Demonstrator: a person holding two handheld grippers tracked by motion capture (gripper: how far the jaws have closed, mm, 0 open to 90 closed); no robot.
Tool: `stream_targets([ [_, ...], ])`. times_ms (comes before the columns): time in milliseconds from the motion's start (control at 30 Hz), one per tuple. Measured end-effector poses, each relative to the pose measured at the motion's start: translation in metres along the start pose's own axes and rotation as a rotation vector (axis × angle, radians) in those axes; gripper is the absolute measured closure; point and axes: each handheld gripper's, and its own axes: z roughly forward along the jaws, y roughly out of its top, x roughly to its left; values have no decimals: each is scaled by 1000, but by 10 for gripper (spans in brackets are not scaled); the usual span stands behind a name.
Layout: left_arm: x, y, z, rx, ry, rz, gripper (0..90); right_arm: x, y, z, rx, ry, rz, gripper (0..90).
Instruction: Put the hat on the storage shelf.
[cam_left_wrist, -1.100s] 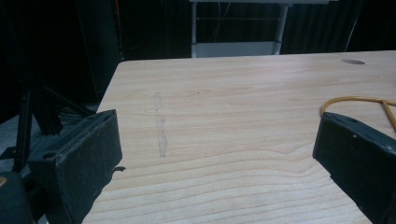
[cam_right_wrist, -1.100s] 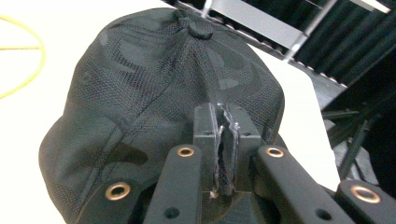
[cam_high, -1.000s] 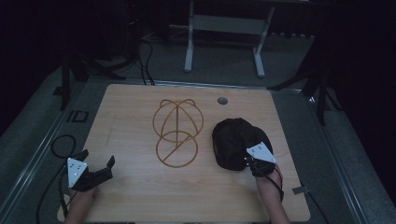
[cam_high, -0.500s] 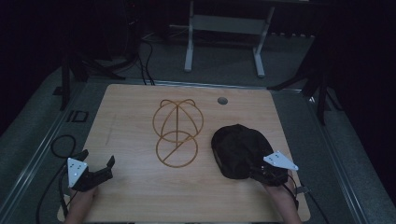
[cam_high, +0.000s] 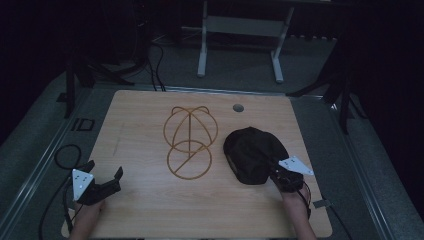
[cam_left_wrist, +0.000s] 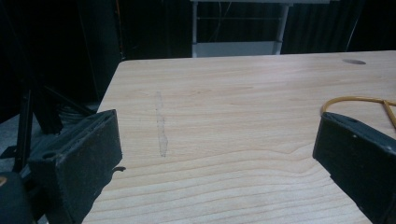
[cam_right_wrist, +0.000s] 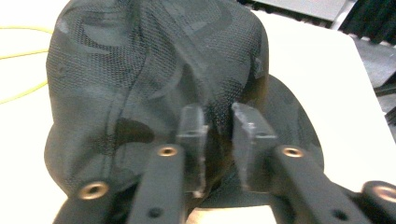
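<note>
A black mesh cap (cam_high: 252, 152) lies on the right part of the wooden table (cam_high: 140, 210), beside a gold wire cap-shaped frame (cam_high: 190, 142) at the middle. My right gripper (cam_high: 274, 167) sits at the cap's near right edge. In the right gripper view its jaws have just been closing, and the clear pads (cam_right_wrist: 192, 135) stand close together on a fold of the cap (cam_right_wrist: 154, 70); the right gripper (cam_right_wrist: 218, 119) is shut on it. My left gripper (cam_high: 105, 170) rests open at the near left corner, nothing between its jaws (cam_left_wrist: 219, 135). The wire frame (cam_left_wrist: 359, 100) shows beyond its right jaw.
A round cable hole (cam_high: 238, 107) sits near the table's far edge. A grey metal stand (cam_high: 240, 25) is on the floor beyond the table. A black cable (cam_high: 62, 155) loops off the left edge. Bare wood lies between the left gripper and the frame.
My right gripper drew back from over the cap toward its near right edge, and the cap sagged slightly. The left gripper has not moved.
</note>
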Motion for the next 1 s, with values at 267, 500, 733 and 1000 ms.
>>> stream_targets([
  [267,0,0,0,0,-1,-2,18,6,7,3,5,-72,-33,863],
  [500,0,0,0,1,-1,-1,18,-2,19,-9,-40,-101,0,869],
  [733,0,0,0,-2,0,6,17,-7,36,-28,-102,-99,21,870],
  [1000,0,0,0,1,0,6,18,-17,67,-52,-171,-105,51,870],
])
